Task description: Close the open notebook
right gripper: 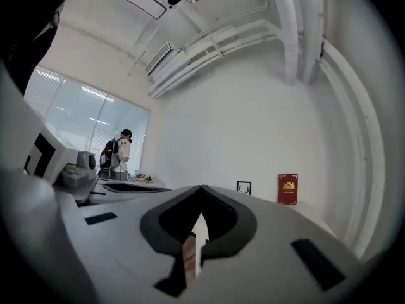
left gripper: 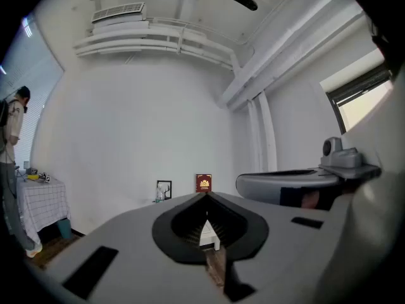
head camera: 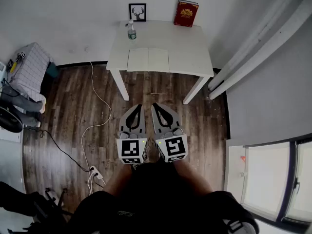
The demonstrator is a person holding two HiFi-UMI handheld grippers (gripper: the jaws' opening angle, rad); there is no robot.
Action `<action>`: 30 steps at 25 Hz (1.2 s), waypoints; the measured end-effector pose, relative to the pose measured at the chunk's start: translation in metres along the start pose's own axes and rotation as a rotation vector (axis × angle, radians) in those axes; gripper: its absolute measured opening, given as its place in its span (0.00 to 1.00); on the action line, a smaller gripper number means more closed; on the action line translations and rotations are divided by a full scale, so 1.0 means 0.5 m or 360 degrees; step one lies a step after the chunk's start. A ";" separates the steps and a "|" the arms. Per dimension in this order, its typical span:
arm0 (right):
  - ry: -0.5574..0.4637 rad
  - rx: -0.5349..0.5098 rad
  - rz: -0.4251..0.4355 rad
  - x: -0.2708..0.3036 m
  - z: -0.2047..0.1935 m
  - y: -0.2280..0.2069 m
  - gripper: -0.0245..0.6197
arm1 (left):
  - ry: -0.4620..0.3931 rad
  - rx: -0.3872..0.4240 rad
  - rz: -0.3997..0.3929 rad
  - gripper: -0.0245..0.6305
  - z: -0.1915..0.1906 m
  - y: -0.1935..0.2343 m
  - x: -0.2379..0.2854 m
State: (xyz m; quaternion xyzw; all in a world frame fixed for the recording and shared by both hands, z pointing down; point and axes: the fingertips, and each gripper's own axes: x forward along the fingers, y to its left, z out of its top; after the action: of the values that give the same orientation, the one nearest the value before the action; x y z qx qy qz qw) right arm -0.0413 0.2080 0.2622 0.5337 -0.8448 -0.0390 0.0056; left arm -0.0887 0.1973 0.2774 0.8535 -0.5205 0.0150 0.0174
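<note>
Left gripper [head camera: 138, 106] and right gripper [head camera: 155, 105] pinched closed (nothing held) over floor [head camera: 146, 89], well short of table [head camera: 195, 52]; open notebook [head camera: 148, 59] hugs its near edge.

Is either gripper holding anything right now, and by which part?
Nothing. The left gripper and right gripper are both shut and empty, well short of the open notebook.

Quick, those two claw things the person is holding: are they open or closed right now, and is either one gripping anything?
Left gripper: closed, holding nothing.
Right gripper: closed, holding nothing.
</note>
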 end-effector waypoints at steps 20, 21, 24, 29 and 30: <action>0.0049 0.0051 0.0135 0.034 -0.060 -0.092 0.07 | 0.0128 -0.0036 0.0119 0.04 -0.055 -0.022 0.094; 0.0052 0.0060 0.0148 0.036 -0.066 -0.102 0.07 | 0.0134 -0.0037 0.0136 0.04 -0.060 -0.025 0.102; 0.0078 0.0113 0.0176 0.036 -0.091 -0.133 0.07 | 0.0189 -0.0033 0.0186 0.04 -0.087 -0.038 0.119; 0.0118 0.0166 0.0201 0.051 -0.139 -0.170 0.07 | 0.0320 -0.0021 0.0229 0.04 -0.137 -0.052 0.140; 0.0129 0.0167 0.0224 0.052 -0.146 -0.163 0.07 | 0.0336 -0.0021 0.0246 0.04 -0.142 -0.048 0.137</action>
State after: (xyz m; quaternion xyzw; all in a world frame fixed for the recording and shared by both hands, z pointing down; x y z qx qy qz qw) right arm 0.0245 0.1451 0.3285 0.4736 -0.8802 0.0275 0.0146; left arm -0.0367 0.1507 0.3507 0.8044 -0.5801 0.1027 0.0764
